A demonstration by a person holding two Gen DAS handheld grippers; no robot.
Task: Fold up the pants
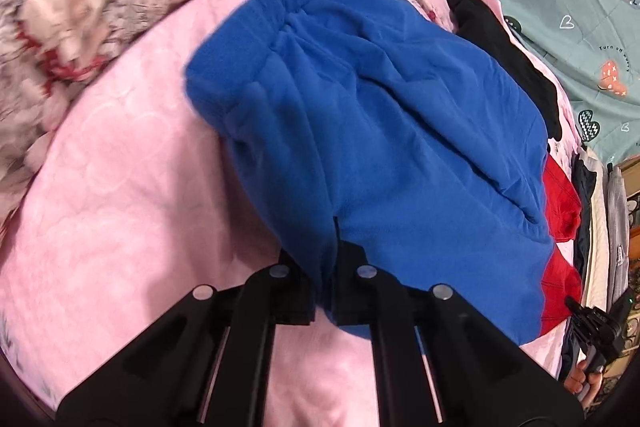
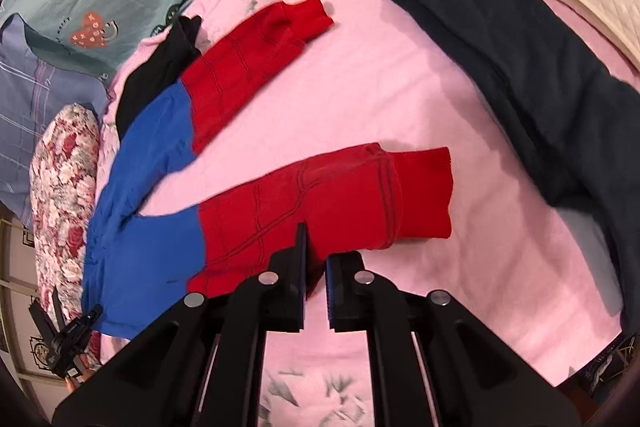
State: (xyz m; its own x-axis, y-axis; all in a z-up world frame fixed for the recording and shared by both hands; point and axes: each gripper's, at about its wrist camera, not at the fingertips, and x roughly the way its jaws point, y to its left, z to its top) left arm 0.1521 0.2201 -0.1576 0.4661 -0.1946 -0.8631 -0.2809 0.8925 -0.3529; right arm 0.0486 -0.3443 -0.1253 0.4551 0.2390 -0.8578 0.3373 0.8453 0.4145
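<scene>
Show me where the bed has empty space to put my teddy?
Bare pink quilted sheet lies between the two red legs of the blue-and-red pants and the long dark navy garment. More lies between the pants' blue top and the rose-patterned blanket. It is crowded by the black cloth.
</scene>
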